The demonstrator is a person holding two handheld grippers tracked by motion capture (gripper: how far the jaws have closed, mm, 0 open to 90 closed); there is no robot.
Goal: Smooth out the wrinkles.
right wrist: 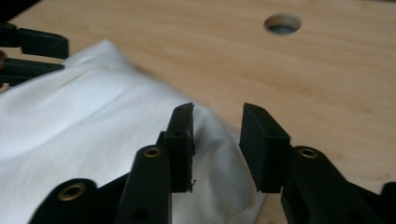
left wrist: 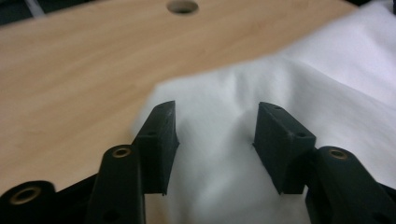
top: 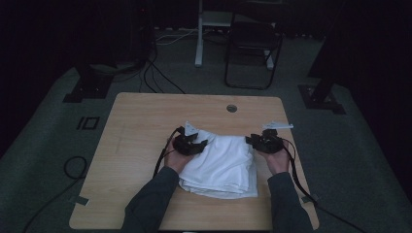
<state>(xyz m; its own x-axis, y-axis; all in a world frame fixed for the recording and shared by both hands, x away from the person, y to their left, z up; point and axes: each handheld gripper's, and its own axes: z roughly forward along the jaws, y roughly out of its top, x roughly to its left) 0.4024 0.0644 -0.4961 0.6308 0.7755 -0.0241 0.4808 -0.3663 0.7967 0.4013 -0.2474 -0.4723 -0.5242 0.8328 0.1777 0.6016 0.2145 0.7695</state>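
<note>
On the wooden table (top: 141, 121), toward its near edge, the folded white cloth (top: 223, 165) lies between my 2 grippers, left gripper (left wrist: 215, 135) gaping over its far-left corner, right gripper (right wrist: 215, 140) parted at its far-right corner, nothing pinched yet.

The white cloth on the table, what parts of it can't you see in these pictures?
- High view: the left gripper and its hand cover the near left part of the white cloth.
- Left gripper view: the cloth runs off the right and bottom edges, and its far edge is blurred.
- Right gripper view: the right gripper hides some cloth, and the rest runs off the left and bottom edges.
- The number of folded layers is too small to count.
</note>
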